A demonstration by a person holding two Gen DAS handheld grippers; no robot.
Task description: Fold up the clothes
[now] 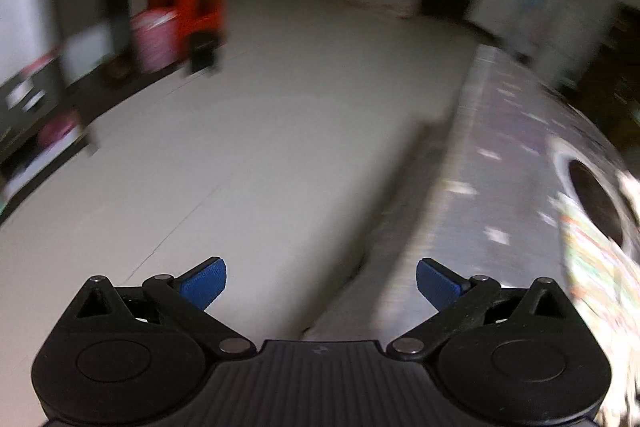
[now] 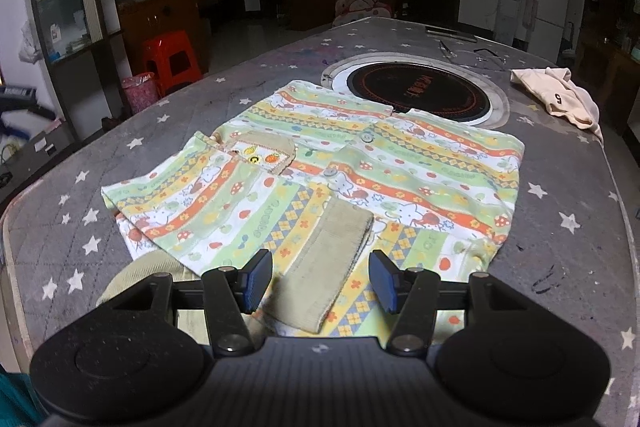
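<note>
A child's shirt (image 2: pixel 320 163) with orange, green and yellow patterned stripes lies spread on the grey star-print table (image 2: pixel 180 107). One sleeve is folded across the body, and its beige ribbed cuff (image 2: pixel 332 259) points toward me. My right gripper (image 2: pixel 320 281) hovers over that cuff, open, with the blue pads on either side and not pressing it. In the blurred left wrist view my left gripper (image 1: pixel 320 285) is open and empty over the floor, left of the table edge (image 1: pixel 460 187). A strip of the shirt (image 1: pixel 600 267) shows at the far right.
A round black cooktop (image 2: pixel 416 91) is set into the table behind the shirt. At the back right lie a beige garment (image 2: pixel 560 99) and glasses (image 2: pixel 472 55). A red stool (image 2: pixel 172 59) and a pink bin (image 2: pixel 140 93) stand on the floor to the left.
</note>
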